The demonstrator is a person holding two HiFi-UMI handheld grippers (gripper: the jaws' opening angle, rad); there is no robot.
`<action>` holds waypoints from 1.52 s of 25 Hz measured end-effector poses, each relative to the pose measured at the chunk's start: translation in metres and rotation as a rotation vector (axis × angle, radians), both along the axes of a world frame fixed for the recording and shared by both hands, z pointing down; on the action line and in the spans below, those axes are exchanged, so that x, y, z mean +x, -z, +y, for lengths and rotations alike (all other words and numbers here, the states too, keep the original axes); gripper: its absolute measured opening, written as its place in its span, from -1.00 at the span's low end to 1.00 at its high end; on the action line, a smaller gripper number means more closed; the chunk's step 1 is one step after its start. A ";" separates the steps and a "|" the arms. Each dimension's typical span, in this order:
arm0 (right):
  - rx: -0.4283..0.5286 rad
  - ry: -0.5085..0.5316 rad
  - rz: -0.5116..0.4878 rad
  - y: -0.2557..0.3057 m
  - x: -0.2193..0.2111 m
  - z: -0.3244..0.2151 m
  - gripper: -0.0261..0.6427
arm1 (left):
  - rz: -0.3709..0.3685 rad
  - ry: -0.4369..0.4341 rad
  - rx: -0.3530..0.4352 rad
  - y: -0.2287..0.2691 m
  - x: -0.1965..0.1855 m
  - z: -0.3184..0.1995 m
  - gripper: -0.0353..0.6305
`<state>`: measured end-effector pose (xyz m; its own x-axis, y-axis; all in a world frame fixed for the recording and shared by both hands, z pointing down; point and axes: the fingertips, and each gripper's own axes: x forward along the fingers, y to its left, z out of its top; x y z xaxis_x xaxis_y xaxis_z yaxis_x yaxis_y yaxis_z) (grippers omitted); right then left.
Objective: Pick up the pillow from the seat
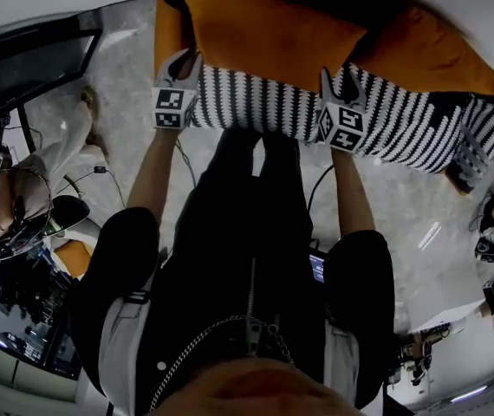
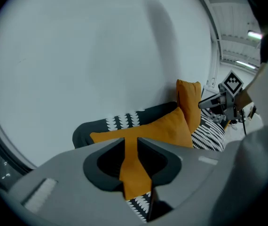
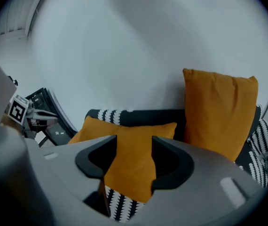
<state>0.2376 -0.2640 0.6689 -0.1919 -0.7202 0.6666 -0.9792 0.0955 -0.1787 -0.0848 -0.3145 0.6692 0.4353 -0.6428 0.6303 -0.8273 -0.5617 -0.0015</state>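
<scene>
- Two orange pillows sit on the striped seat [image 1: 403,128]. The pillow [image 1: 264,33] we take for the task's own lies flat, and a second pillow [image 1: 429,55] stands upright at the seat's right end.
- One seat and two grippers complete the count. Both grippers are ours and both are at the seat's front edge.
- The pillow's long axis runs left to right across us, in line with that front edge. It lies straight ahead of both grippers, with its near edge turned toward us.
- Our left gripper [image 1: 185,61] is at the pillow's near left corner. Its fingers [image 2: 106,161] stand only a little apart, and orange cloth shows in the narrow slot between them. We see no pinch, so we judge nothing is gripped yet.
- Our right gripper [image 1: 341,83] is at the near edge, toward the pillow's right end. Its fingers [image 3: 174,164] stand wider apart, with the pillow's edge between them and unpressed.
- Neither hand is clearly nearer. We judge the lift calls for both, each closing on its own end of the near edge.
- The second pillow stands close behind the pillow's right end. Whether the two touch we cannot tell, so the right side will need care.
</scene>
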 end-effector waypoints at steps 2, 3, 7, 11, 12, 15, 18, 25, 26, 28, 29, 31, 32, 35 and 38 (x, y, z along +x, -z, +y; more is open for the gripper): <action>-0.066 0.018 0.003 -0.026 0.001 -0.001 -0.17 | 0.018 -0.021 -0.035 -0.016 0.003 -0.005 -0.46; -0.094 0.022 0.007 -0.039 0.003 -0.003 -0.12 | 0.033 -0.020 -0.058 -0.027 0.003 -0.010 -0.35; -0.177 0.013 0.021 -0.084 0.012 -0.009 0.14 | 0.063 -0.010 -0.149 -0.075 -0.002 -0.023 0.00; -0.242 0.016 0.041 -0.125 0.021 -0.007 0.21 | 0.076 -0.020 -0.235 -0.125 -0.005 -0.026 0.24; -0.253 0.016 0.040 -0.134 0.024 -0.008 0.24 | 0.076 -0.016 -0.259 -0.137 -0.006 -0.028 0.27; -0.285 0.019 0.027 -0.158 0.029 -0.011 0.39 | 0.071 -0.022 -0.322 -0.166 -0.008 -0.031 0.38; -0.314 0.034 0.002 -0.176 0.029 -0.012 0.55 | 0.065 -0.059 -0.373 -0.185 -0.007 -0.029 0.54; -0.328 0.095 -0.122 -0.201 0.032 -0.020 0.77 | 0.071 -0.097 -0.421 -0.214 -0.006 -0.036 0.63; -0.328 0.118 -0.141 -0.203 0.030 -0.019 0.77 | 0.075 -0.095 -0.423 -0.217 -0.007 -0.036 0.64; -0.323 0.164 -0.178 -0.207 0.022 -0.018 0.77 | 0.087 -0.083 -0.428 -0.223 -0.012 -0.038 0.71; -0.321 0.184 -0.192 -0.207 0.017 -0.017 0.77 | 0.098 -0.073 -0.435 -0.225 -0.015 -0.038 0.77; -0.323 0.210 -0.208 -0.208 0.011 -0.015 0.81 | 0.140 -0.057 -0.465 -0.228 -0.018 -0.036 0.85; -0.329 0.216 -0.210 -0.209 0.010 -0.014 0.82 | 0.163 -0.054 -0.484 -0.230 -0.017 -0.034 0.84; -0.359 0.205 -0.228 -0.216 0.014 -0.015 0.85 | 0.204 -0.070 -0.525 -0.232 -0.010 -0.033 0.83; -0.373 0.181 -0.252 -0.223 0.014 -0.019 0.84 | 0.202 -0.105 -0.530 -0.230 -0.004 -0.034 0.73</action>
<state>0.2511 -0.2831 0.8919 -0.4812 -0.3810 0.7895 -0.8744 0.1447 -0.4631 -0.0887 -0.3484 0.8990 0.6249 -0.2085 0.7524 -0.7218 -0.5215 0.4550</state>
